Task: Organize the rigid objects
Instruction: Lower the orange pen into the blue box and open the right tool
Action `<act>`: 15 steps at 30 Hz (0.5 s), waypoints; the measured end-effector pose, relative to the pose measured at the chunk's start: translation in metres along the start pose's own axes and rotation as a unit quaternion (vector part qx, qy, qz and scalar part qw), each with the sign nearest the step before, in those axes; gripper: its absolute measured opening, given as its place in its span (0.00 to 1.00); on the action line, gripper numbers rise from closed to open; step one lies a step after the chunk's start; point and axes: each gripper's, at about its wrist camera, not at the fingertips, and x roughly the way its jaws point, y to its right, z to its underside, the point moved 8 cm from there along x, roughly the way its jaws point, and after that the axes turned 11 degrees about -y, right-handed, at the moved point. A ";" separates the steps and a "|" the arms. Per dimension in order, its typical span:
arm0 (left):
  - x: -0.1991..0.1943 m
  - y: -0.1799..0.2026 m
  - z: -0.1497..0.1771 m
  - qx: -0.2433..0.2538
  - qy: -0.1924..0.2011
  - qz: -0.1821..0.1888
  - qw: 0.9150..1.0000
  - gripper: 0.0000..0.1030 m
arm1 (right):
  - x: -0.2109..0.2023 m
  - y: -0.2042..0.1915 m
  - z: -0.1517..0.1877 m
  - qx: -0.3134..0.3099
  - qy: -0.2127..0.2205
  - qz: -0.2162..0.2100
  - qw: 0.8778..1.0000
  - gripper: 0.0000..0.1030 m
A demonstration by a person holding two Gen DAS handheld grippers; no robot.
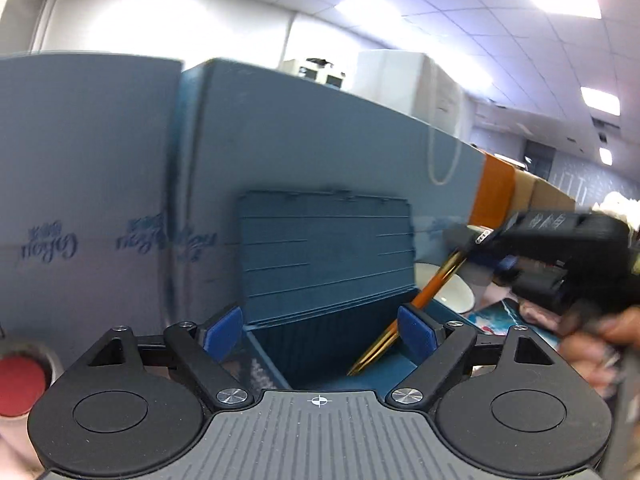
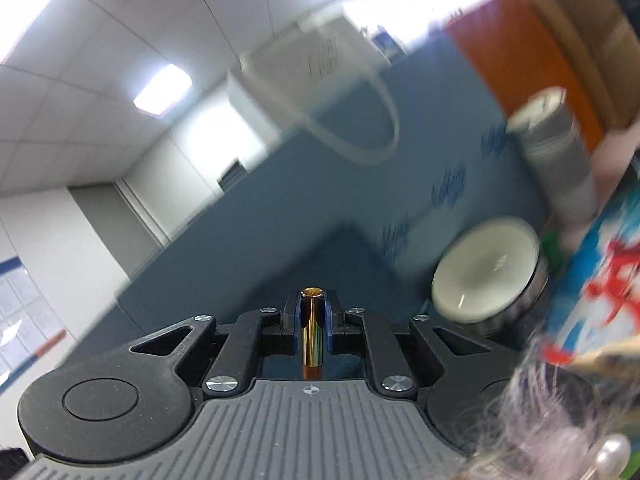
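A blue box (image 1: 328, 336) stands open in front of my left gripper (image 1: 320, 326), its ridged lid (image 1: 324, 252) tilted up behind it. My left gripper is open, with its blue pads on either side of the box's opening. My right gripper (image 1: 476, 240) comes in from the right in the left wrist view. It is shut on an orange and gold pen (image 1: 404, 312) that slants down into the box. In the right wrist view the pen (image 2: 312, 320) stands pinched between the blue pads of my right gripper (image 2: 312, 312).
A tall blue-grey partition (image 1: 320, 140) runs behind the box. A white bowl (image 1: 452, 288) lies to the right of the box; it also shows in the right wrist view (image 2: 486, 268). A silver can (image 2: 556, 152) and a colourful book (image 2: 600, 272) are at the right. A red-topped object (image 1: 20, 384) sits at the left.
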 end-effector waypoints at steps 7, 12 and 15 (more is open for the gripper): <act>0.005 -0.015 -0.001 -0.031 -0.001 -0.001 1.000 0.85 | 0.046 -0.003 0.043 -0.019 -0.060 0.030 0.998 0.10; 0.003 -0.019 0.005 -0.032 -0.006 0.003 0.999 0.86 | 0.052 -0.005 0.052 -0.056 -0.077 0.051 0.994 0.12; 0.004 -0.019 0.005 -0.029 -0.008 0.007 1.000 0.87 | 0.051 -0.005 0.052 -0.092 -0.085 0.075 0.989 0.14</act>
